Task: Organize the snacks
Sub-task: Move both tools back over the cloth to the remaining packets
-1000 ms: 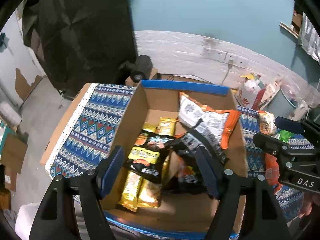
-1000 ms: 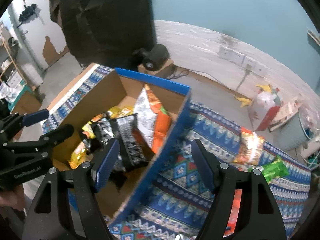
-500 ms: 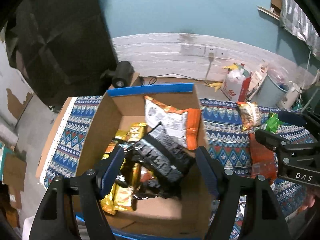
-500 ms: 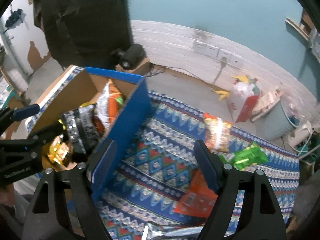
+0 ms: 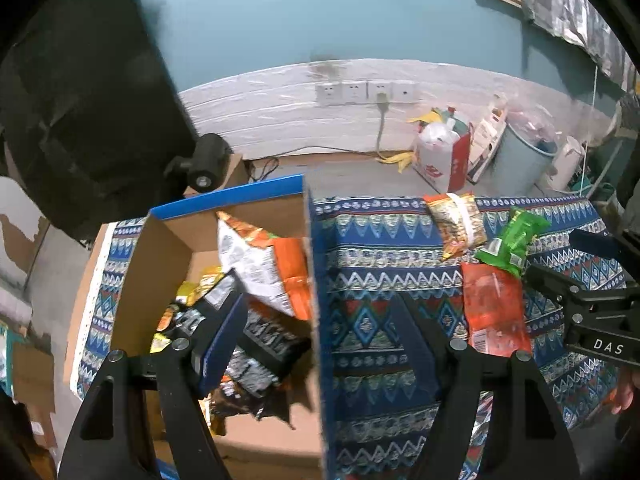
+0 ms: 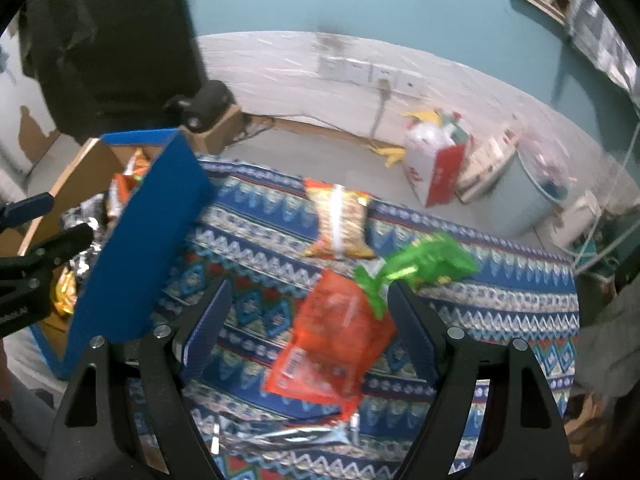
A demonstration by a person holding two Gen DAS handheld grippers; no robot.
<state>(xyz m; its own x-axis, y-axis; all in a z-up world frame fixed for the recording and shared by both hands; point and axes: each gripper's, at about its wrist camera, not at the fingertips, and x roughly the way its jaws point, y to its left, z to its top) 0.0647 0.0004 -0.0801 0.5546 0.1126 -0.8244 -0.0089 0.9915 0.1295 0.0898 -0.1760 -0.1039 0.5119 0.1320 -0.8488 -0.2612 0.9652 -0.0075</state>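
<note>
A cardboard box (image 5: 228,196) with blue outer walls stands at the left of the table. It holds a white-and-orange chip bag (image 5: 264,264), a black packet (image 5: 268,344) and several yellow packets. My left gripper (image 5: 320,344) hangs open above the box's right wall, with nothing between its fingers. On the cloth to the right lie a red packet (image 6: 332,344), a green packet (image 6: 428,264) and an orange-yellow packet (image 6: 340,220). Above the red packet my right gripper (image 6: 310,330) is open and not touching it. A silver packet (image 6: 288,436) lies at the near edge.
A blue patterned cloth (image 6: 500,312) covers the table. Behind the box a black camera (image 5: 204,160) sits on a small carton. On the floor beyond are a white-and-red bag (image 5: 440,152), a pale bucket (image 5: 520,160) and a wall with sockets (image 5: 360,92).
Both grippers have moved to the right. The left went from over the box's inside to over its right wall. The right left the box and now stands over the red packet.
</note>
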